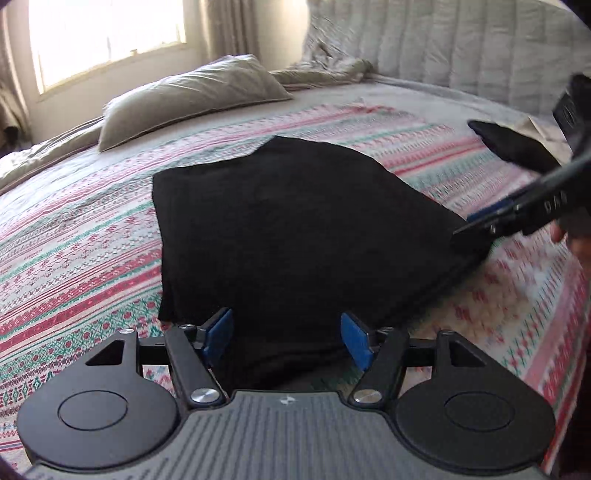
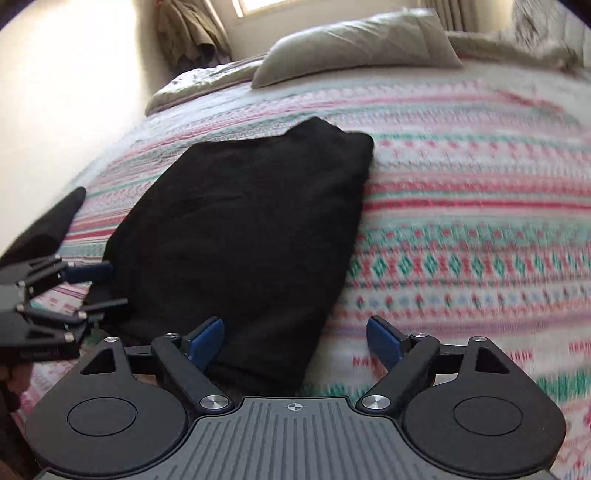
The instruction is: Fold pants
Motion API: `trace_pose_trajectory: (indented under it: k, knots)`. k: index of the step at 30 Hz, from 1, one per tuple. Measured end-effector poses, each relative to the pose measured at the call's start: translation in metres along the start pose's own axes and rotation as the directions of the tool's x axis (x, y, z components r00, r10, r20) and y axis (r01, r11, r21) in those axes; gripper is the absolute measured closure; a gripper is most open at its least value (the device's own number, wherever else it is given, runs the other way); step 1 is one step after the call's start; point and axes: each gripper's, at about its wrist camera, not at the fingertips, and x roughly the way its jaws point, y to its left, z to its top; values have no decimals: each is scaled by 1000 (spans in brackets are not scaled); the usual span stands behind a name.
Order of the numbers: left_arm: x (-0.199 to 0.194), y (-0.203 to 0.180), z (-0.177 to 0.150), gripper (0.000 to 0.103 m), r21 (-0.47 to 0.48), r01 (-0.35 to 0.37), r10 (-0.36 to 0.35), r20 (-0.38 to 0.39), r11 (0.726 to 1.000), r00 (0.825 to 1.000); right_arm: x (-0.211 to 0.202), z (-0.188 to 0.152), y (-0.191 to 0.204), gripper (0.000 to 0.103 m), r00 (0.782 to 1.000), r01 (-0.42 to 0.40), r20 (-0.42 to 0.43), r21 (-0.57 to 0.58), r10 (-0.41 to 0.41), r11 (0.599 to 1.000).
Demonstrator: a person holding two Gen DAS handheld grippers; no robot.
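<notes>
Black pants (image 1: 288, 229) lie folded into a flat block on the patterned bedspread (image 1: 74, 240). My left gripper (image 1: 287, 338) hovers over their near edge, its blue pads wide apart and holding nothing. The right gripper (image 1: 476, 225) comes in from the right at the block's right corner. In the right wrist view the pants (image 2: 251, 229) stretch away from me. There my right gripper (image 2: 295, 343) stands open, one pad over the pants' near corner and the other over the bare bedspread (image 2: 461, 258). The left gripper (image 2: 98, 288) shows side-on at the pants' left edge, jaws apart.
A grey pillow (image 1: 192, 96) and crumpled bedding (image 1: 325, 74) lie at the far end of the bed, below a bright window (image 1: 107, 33). A quilted headboard (image 1: 461, 40) stands at the back right. A hand (image 1: 576, 240) shows behind the right gripper.
</notes>
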Motion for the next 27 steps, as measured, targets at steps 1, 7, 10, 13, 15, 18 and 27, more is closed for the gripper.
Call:
trace_pose_trajectory:
  k: [1, 7, 10, 13, 15, 18, 27]
  knots:
    - [-4, -1, 0, 27, 5, 6, -6, -7, 1000, 1000, -4, -2, -1, 15, 1000, -7, -12, -2, 7, 1000]
    - [-28, -10, 1, 14, -114, 27, -24, 26, 993, 999, -30, -8, 16, 14, 999, 38, 20, -32, -38, 999]
    - [-32, -17, 3, 7, -200, -44, 51, 30, 979, 998, -42, -13, 31, 11, 992, 106, 78, -84, -99, 991]
    - [-34, -26, 4, 0, -251, -127, 134, 12, 960, 991, -48, -18, 46, 9, 981, 164, 127, -136, -147, 977]
    - [-33, -31, 4, 0, -266, -189, 195, -4, 945, 981, -49, -20, 52, 7, 979, 170, 142, -146, -149, 975]
    - [-33, -35, 5, 0, -300, -236, 241, -20, 924, 970, -48, -22, 57, 6, 977, 179, 141, -122, -161, 976]
    - [-22, -38, 1, 0, -358, -339, 307, -145, 870, 941, -42, -29, 60, 1, 957, 258, 157, -80, -244, 963]
